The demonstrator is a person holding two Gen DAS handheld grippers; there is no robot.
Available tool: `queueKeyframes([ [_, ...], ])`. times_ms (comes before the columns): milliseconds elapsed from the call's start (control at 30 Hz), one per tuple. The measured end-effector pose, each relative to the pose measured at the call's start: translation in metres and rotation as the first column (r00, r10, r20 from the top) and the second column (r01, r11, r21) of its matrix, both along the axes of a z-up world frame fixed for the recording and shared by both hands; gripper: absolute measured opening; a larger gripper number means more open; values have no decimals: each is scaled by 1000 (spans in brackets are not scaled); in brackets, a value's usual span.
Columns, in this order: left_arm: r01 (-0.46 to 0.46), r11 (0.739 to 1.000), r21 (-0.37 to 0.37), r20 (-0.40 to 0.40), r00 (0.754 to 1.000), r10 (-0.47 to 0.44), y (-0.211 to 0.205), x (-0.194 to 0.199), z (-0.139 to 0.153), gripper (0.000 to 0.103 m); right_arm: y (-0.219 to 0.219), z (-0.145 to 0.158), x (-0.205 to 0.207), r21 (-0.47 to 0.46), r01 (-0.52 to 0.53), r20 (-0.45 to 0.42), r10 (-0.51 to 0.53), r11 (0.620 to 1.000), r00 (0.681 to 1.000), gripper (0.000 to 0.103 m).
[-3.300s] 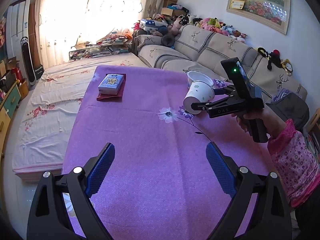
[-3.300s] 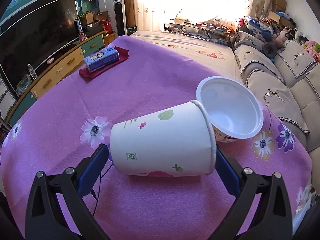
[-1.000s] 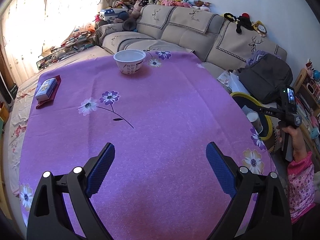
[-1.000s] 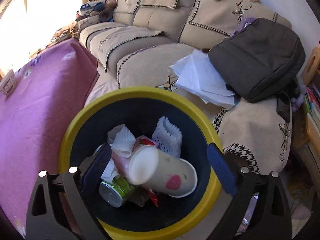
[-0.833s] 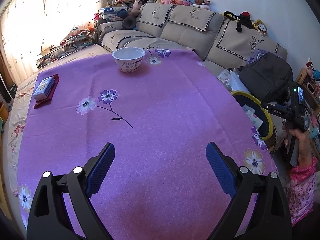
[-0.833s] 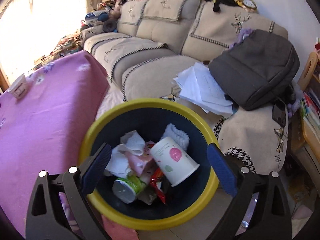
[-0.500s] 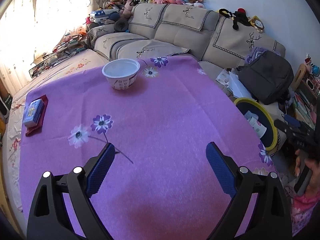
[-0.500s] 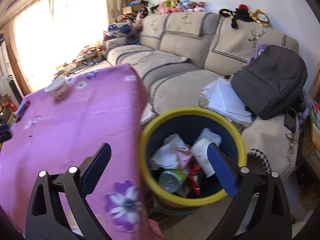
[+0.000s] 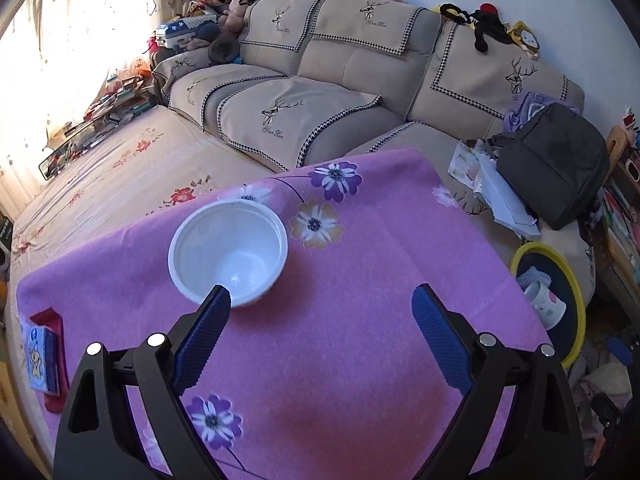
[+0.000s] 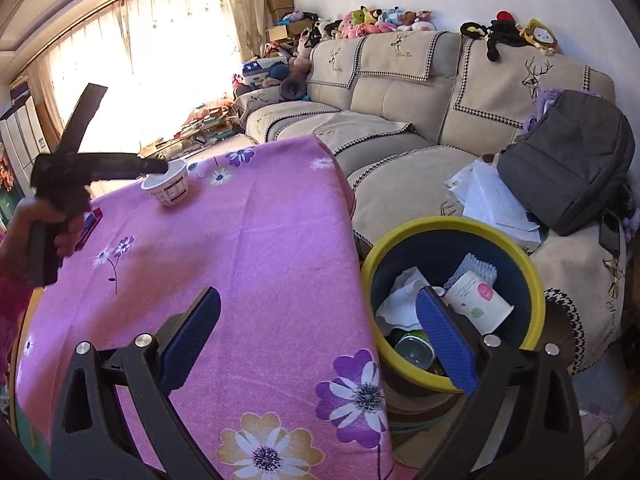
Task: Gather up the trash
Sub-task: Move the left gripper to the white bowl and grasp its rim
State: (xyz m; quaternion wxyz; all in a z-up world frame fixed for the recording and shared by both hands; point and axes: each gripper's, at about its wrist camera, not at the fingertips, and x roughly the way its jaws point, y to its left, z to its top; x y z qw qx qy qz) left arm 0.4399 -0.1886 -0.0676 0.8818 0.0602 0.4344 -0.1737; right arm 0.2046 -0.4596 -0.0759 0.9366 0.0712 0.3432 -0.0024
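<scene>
Holding left gripper (image 9: 320, 304) spread wide, nothing between the pads, hovering over the purple flowered table (image 9: 360, 320). Left fingertip (image 9: 218, 300) overlapping the near rim of the white bowl (image 9: 228, 252); contact impossible to tell. Bowl sitting upright and empty toward the table's far edge, nearer the far-left corner. Keeping right gripper (image 10: 318, 308) spread wide too, empty, straddling the table's right edge above the yellow-rimmed bin (image 10: 456, 228). Paper cup (image 10: 478, 306) lying tilted inside the bin among tissues and a can. Resting at the table's left edge: blue box (image 9: 40, 356) on a red cloth.
</scene>
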Motion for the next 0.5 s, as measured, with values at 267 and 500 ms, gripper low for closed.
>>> queueKeyframes([
  [267,-55,998,33,-67,996,57,3,59,-27,78,2,-11,7,18,4,-26,-3,1000,1000,93],
  [500,-48,994,102,-57,997,55,-6,71,-44,68,4,-16,12,29,0,-41,1,1000,999,93],
])
